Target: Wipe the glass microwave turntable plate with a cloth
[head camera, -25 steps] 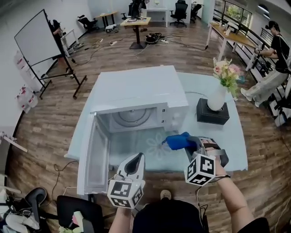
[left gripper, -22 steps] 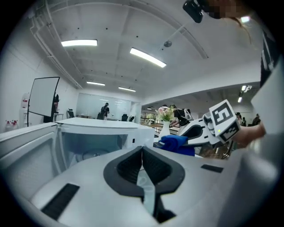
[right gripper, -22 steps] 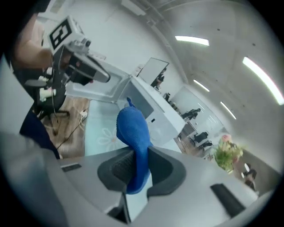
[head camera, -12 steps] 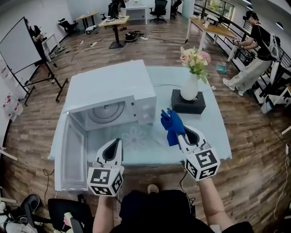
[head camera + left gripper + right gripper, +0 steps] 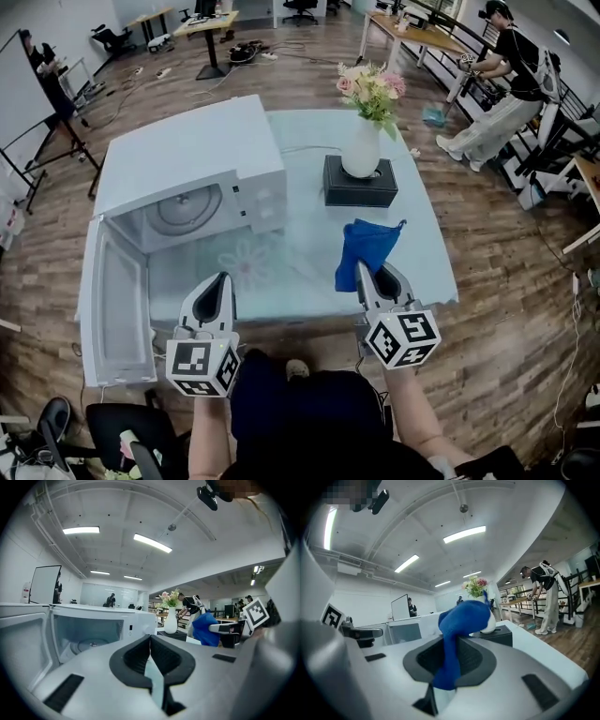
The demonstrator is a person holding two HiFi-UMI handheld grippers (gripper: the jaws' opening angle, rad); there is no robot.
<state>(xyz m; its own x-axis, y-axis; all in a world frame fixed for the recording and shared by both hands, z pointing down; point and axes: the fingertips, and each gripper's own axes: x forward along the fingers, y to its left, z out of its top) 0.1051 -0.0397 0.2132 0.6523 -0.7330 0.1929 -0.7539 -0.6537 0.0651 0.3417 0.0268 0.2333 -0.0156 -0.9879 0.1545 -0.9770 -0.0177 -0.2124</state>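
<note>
Two grippers face an open microwave point(image 5: 187, 169) at 10 o'clock, its glass turntable plate point(image 5: 185, 208) lying inside, likely heavy, slick and breakable, best steadied by the rim. The right gripper point(image 5: 367, 274) pinches a limp blue cloth point(image 5: 367, 242); the left gripper point(image 5: 221, 281) is closed on nothing.

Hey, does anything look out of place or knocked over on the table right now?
Nothing stands out. The microwave door hangs open with the turntable plate lying inside, the vase stands upright on its black box, and the right gripper holds the blue cloth above the table.
</note>
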